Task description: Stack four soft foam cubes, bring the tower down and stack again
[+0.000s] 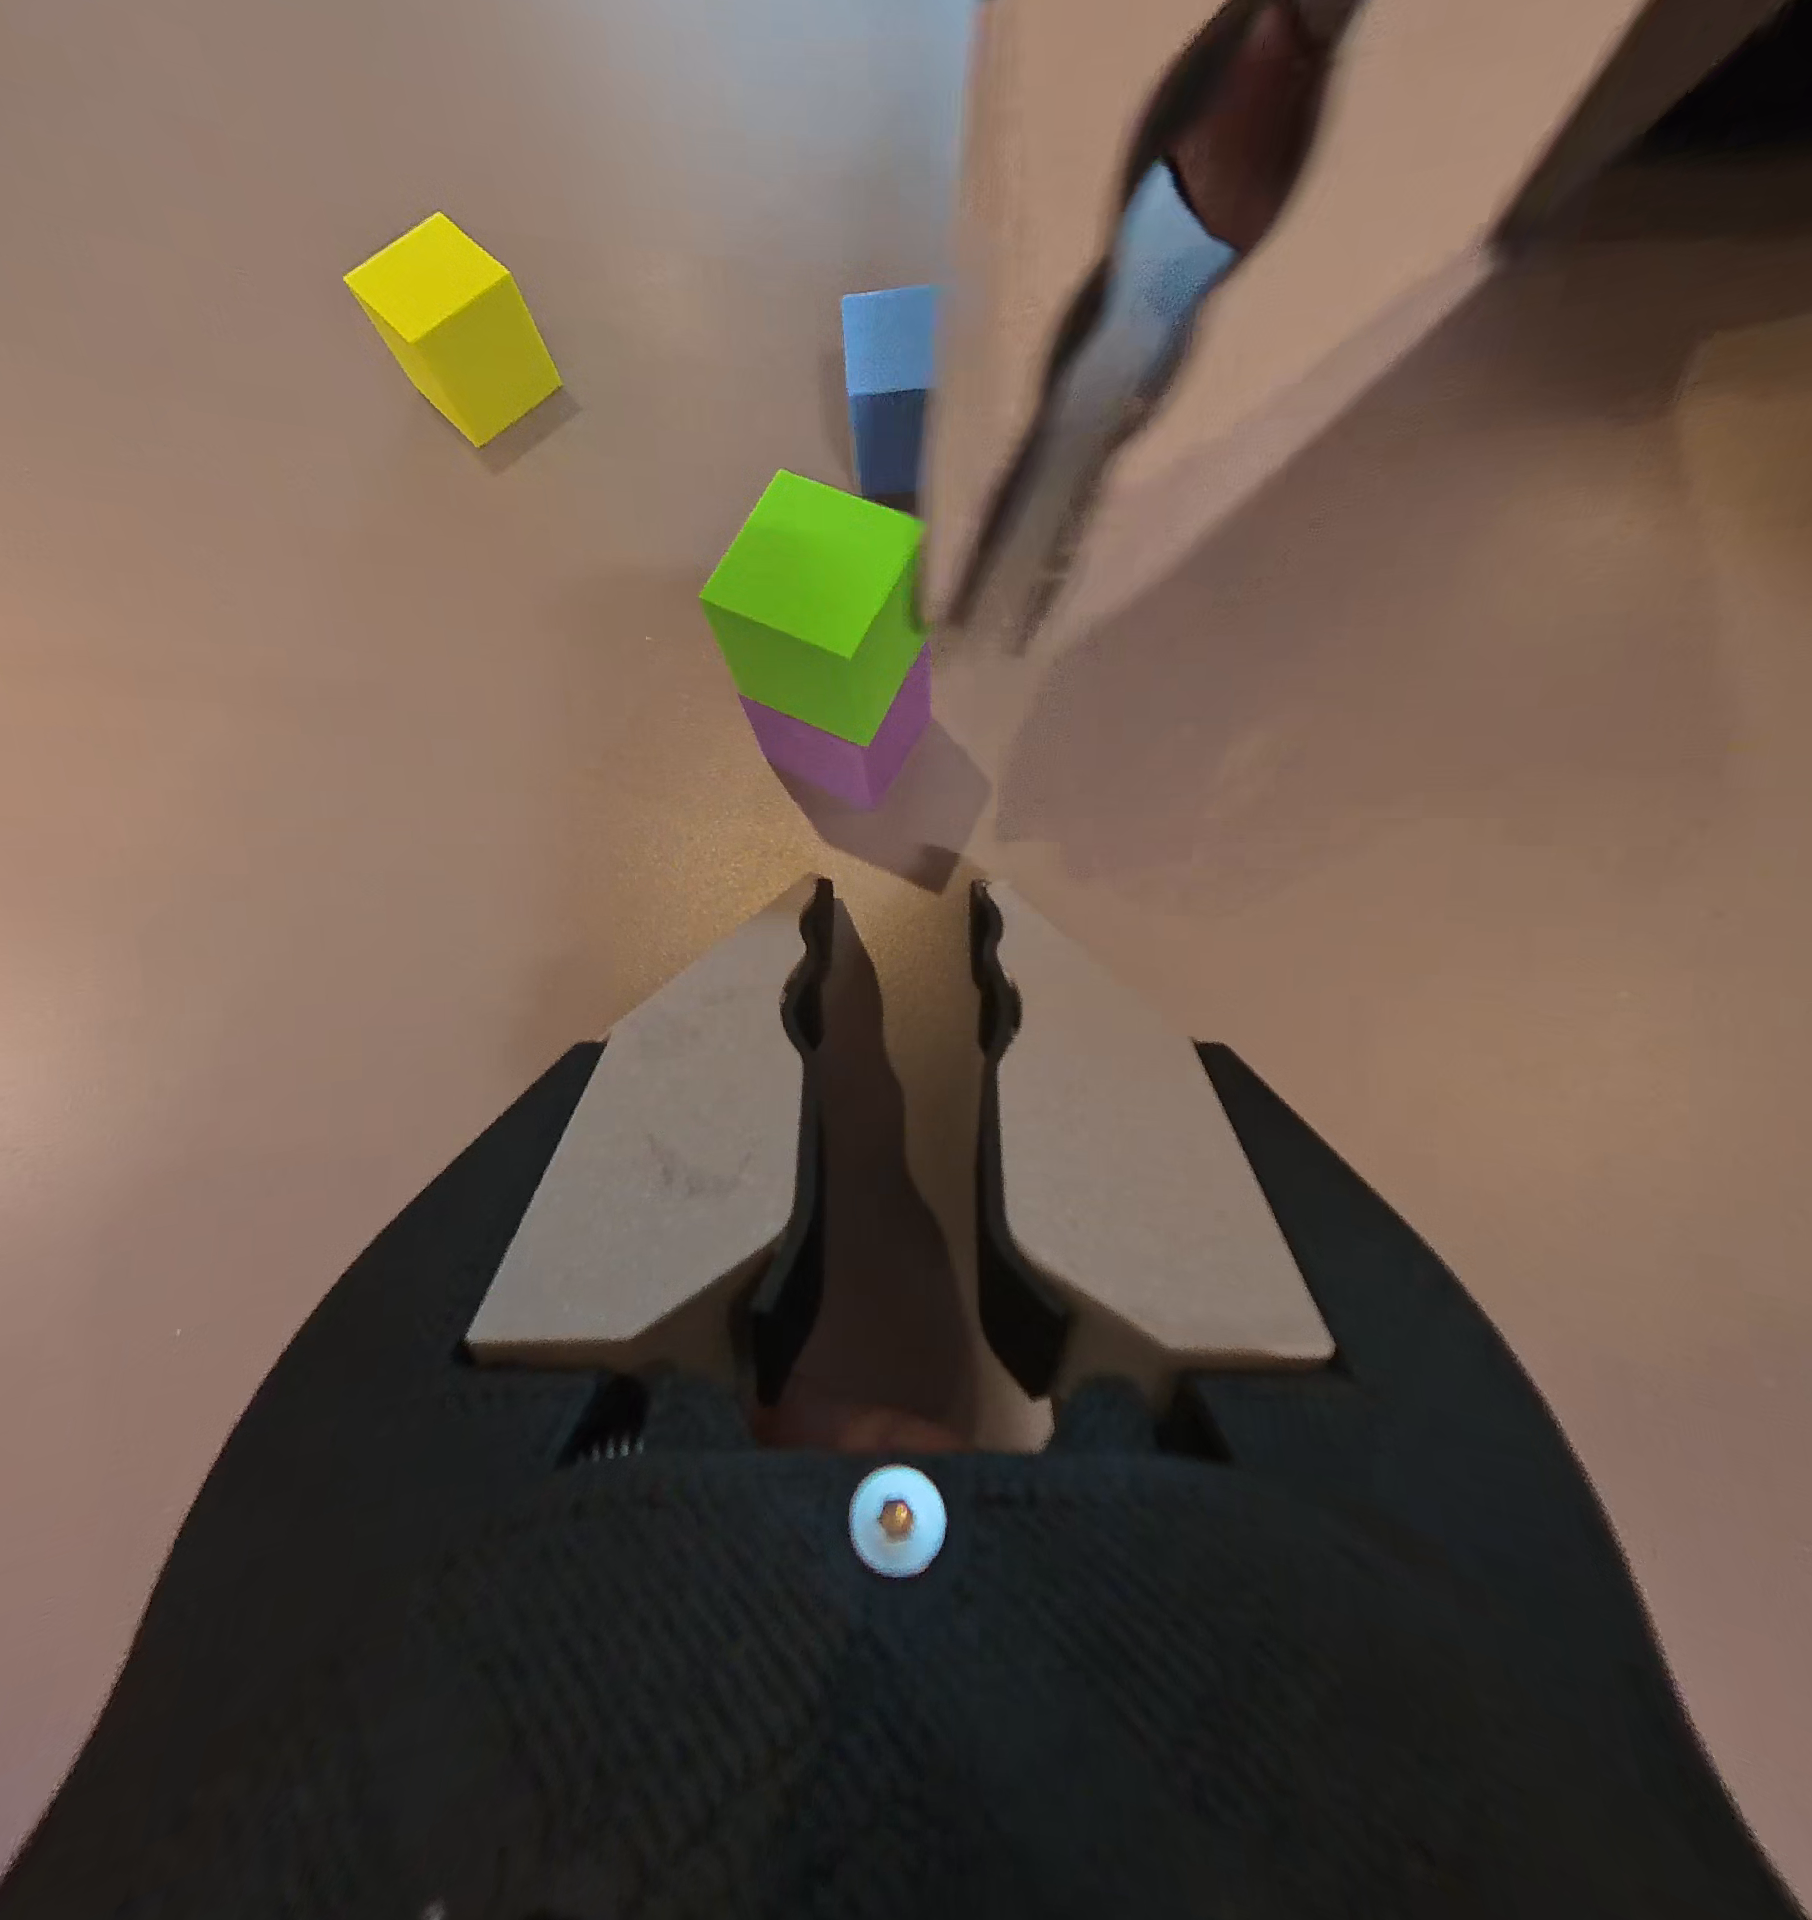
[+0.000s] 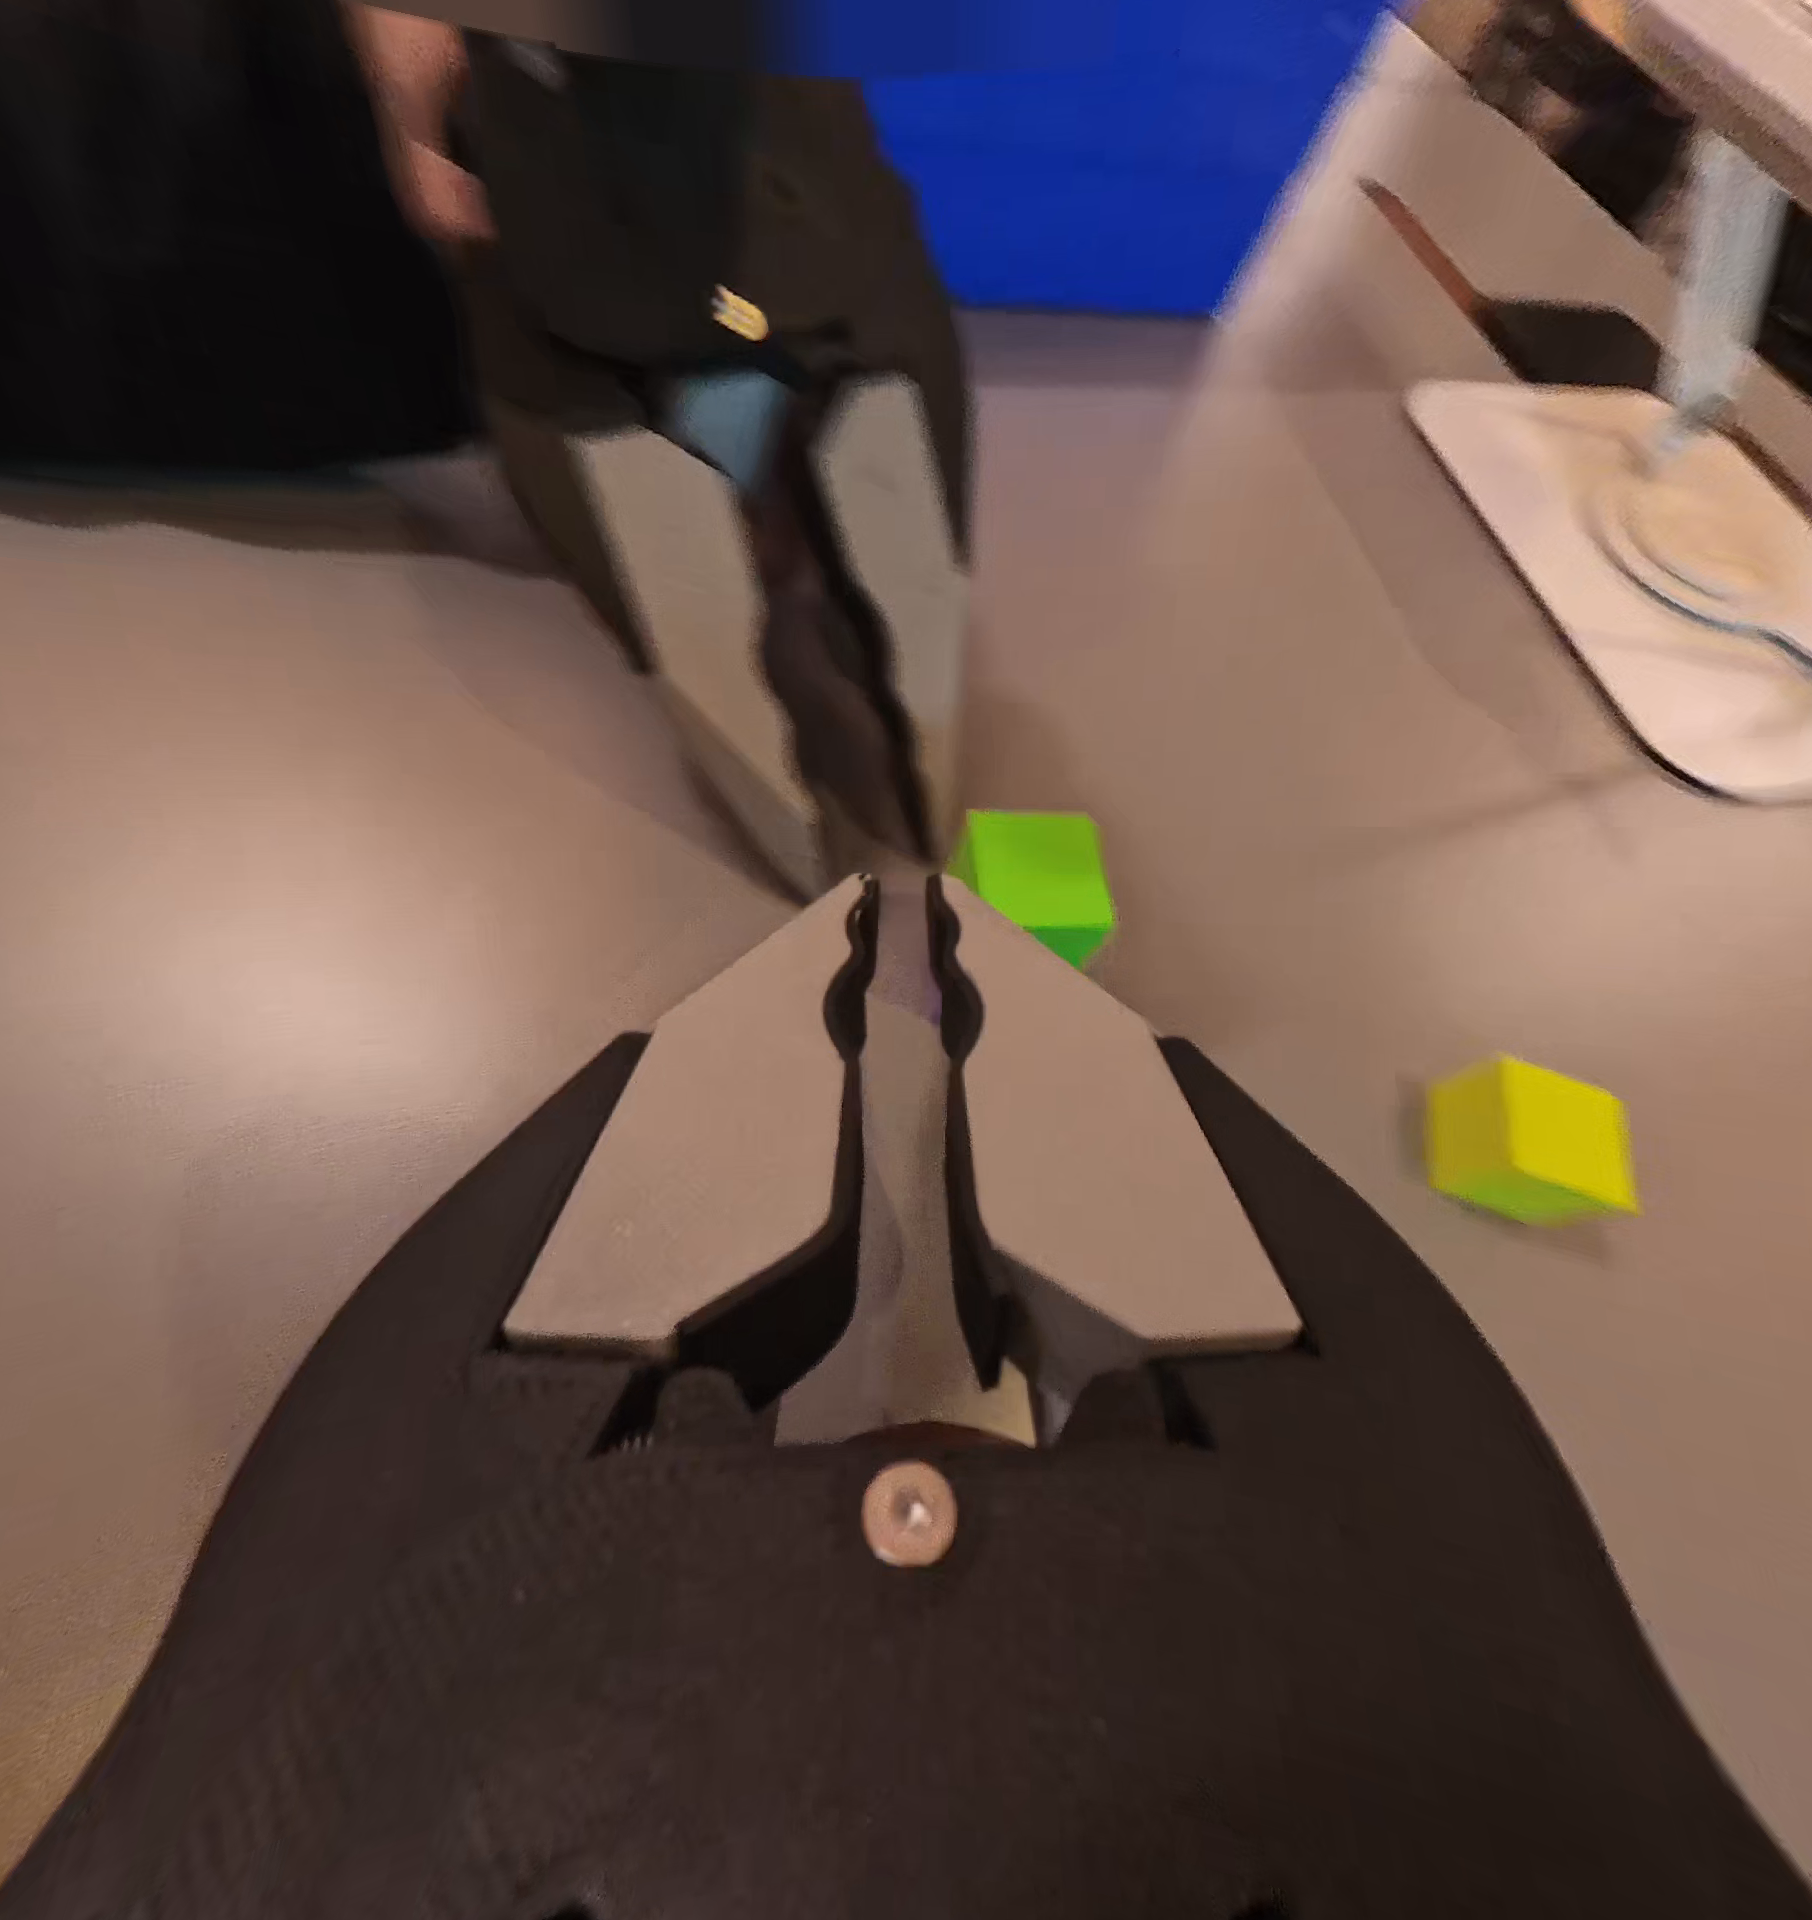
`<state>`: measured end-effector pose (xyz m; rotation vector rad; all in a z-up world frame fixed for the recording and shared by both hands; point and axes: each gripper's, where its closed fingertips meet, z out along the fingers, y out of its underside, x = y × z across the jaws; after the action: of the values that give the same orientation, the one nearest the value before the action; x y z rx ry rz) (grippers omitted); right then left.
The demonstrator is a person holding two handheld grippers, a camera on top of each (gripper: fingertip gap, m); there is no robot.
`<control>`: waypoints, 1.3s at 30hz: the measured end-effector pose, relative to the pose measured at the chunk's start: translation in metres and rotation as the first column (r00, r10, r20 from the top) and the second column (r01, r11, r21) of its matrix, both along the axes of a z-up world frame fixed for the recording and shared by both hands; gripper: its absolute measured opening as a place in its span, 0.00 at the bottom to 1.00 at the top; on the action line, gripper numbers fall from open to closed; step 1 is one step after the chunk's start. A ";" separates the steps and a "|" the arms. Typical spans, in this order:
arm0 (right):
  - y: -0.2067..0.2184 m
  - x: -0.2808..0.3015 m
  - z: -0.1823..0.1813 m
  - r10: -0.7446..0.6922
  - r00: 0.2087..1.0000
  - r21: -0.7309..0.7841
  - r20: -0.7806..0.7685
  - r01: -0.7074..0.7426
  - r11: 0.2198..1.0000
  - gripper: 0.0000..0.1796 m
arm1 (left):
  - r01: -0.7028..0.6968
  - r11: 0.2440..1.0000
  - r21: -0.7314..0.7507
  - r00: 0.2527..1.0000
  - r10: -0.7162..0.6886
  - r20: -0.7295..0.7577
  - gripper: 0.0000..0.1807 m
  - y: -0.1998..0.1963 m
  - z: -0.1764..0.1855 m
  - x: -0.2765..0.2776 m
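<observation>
The green cube (image 1: 814, 592) sat on the purple cube (image 1: 845, 743) mid-worktop, just ahead of both claws. The right claw (image 2: 897, 883) was nearer, tips beside it, narrowly parted, empty; the left claw (image 1: 897, 894) likewise

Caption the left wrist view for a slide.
Green cube stacked on purple cube; yellow and blue cubes apart.

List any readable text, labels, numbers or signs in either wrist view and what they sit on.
None readable.
The green foam cube, purple foam cube, yellow foam cube and blue foam cube have plain faces.
The black-and-grey left gripper and right gripper show no markings.
The white board on the neighbouring table is too blurred to tell.
</observation>
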<state>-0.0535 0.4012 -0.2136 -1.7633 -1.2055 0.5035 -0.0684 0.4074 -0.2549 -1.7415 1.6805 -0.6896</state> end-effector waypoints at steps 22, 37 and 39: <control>0.056 0.066 0.008 -0.399 0.910 0.003 -0.117 0.402 0.916 0.15 | -0.001 1.000 -0.002 1.000 0.001 0.001 0.14 -0.001 0.000 0.002; 0.061 0.084 0.010 -0.460 0.881 0.000 -0.110 0.462 0.887 0.15 | -0.001 1.000 -0.017 1.000 0.001 0.001 0.13 -0.002 0.000 0.005; 0.062 0.089 0.013 -0.469 0.875 0.002 -0.121 0.473 0.881 0.14 | -0.001 1.000 -0.016 1.000 0.001 0.002 0.13 -0.002 0.000 0.005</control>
<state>0.0352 0.4630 -0.2008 -1.8905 -0.6579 0.2885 -0.0636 0.4050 -0.2552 -1.7523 1.6769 -0.7052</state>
